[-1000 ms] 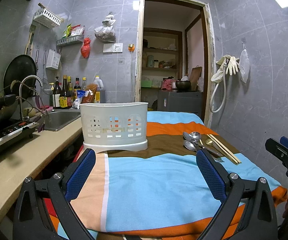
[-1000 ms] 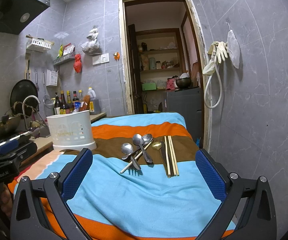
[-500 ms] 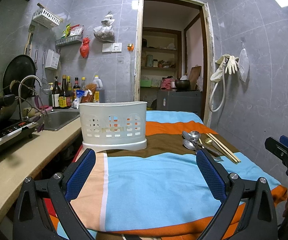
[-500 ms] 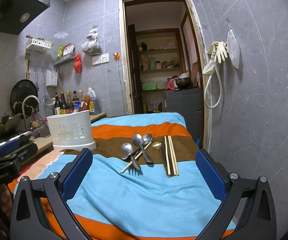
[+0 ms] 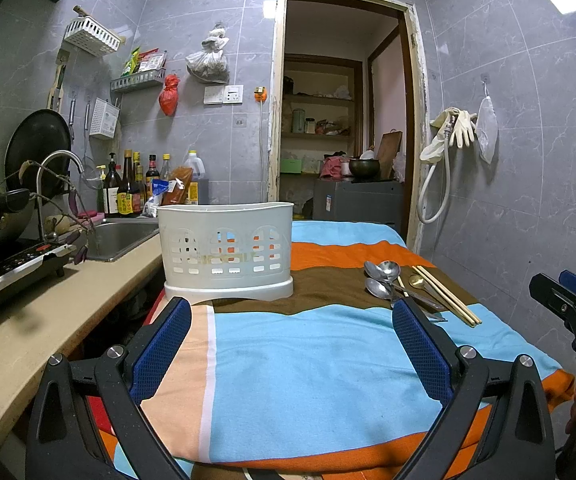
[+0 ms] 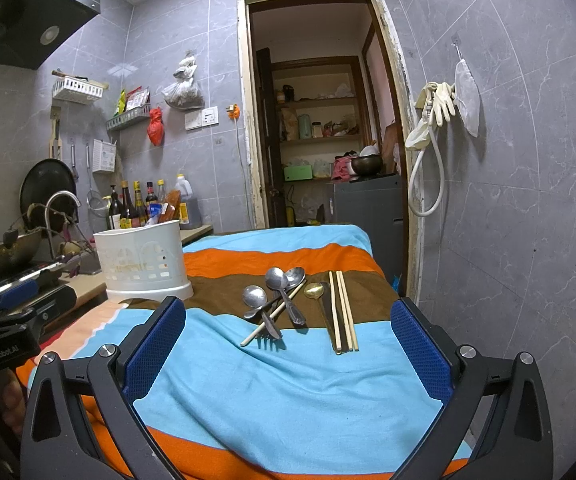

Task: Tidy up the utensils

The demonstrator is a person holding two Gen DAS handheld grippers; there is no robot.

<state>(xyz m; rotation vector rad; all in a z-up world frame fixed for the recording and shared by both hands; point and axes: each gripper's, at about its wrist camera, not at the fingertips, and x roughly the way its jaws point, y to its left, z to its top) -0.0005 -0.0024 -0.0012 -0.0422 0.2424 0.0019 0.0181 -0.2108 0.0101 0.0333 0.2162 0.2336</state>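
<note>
On the brown stripe of the striped cloth (image 6: 288, 384), at about twelve o'clock from the right gripper (image 6: 288, 332), lies the loose cutlery: three steel spoons (image 6: 277, 280) with bowls pointing away, a fork (image 6: 267, 330) with tines toward the camera, one stray chopstick (image 6: 271, 316) crossing them on a diagonal from seven to one o'clock, a gold spoon (image 6: 314, 290), and a pair of chopsticks (image 6: 343, 312) at the one o'clock side of the heap. The long axes of the pair and of most handles run roughly six to twelve, that is, along the line of approach, so jaws closing from nine and three o'clock would meet them across their width. The white slotted holder (image 6: 143, 258) stands upright at about ten o'clock from the right gripper, well apart from the cutlery and apparently with nothing in it. Both blue-padded jaws of the right gripper are spread wide and hold nothing. The left gripper (image 5: 290, 334), jaws likewise spread and bare, faces the holder at eleven o'clock, with the cutlery off at two o'clock. By judgement the right gripper is nearer and better aligned for the first pick; the overlapping pieces may shift together when one is lifted.
</note>
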